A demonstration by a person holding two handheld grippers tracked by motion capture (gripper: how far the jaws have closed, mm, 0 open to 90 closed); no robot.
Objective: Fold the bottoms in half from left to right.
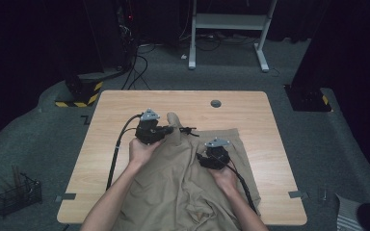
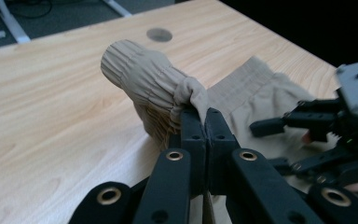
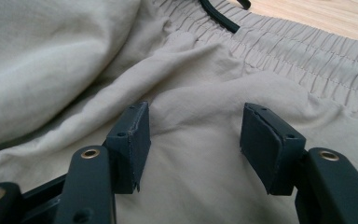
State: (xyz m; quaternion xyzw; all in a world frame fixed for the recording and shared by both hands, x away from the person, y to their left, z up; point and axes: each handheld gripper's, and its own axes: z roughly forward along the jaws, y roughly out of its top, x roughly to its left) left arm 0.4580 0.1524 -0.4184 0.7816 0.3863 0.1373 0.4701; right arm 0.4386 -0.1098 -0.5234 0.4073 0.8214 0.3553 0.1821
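Left tool [image 2: 206,122] is clamped tight, jaws pressed together on a pinch of the elastic waistband [image 2: 149,79], and that gathered end stands up off the worktop [image 2: 51,102] like a little sock. In the high view, the left tool [image 1: 169,129] sits near the middle of the worktop, with the tan trousers [image 1: 183,178] spreading from there toward six o'clock and running off the near edge between the person's forearms.

Right tool [image 3: 193,140] now: jaws standing wide apart, nothing between the pads, hovering just over flat cloth below the waistband. In the high view, the right tool [image 1: 203,158] lies at about four o'clock from the left one, close by. A black drawcord [image 3: 219,16] crosses the waistband at twelve o'clock in the right gripper view.

What could go wrong? The left grip has only a small fold; a sharp pull and the slippery cloth could slide out, I reckon. If the right tool closes where it is, it may bite a single loose layer or nothing, since the cloth lies smooth under it. It could also catch the drawcord instead of the band. And with so much cloth hanging off the near edge, its weight may drag the whole garment back.

The count: two tools, one pair of trousers, one drawcord, though from here I can't quite tell if both its ends are out. One round hole [image 1: 216,103] in the worktop at twelve o'clock.
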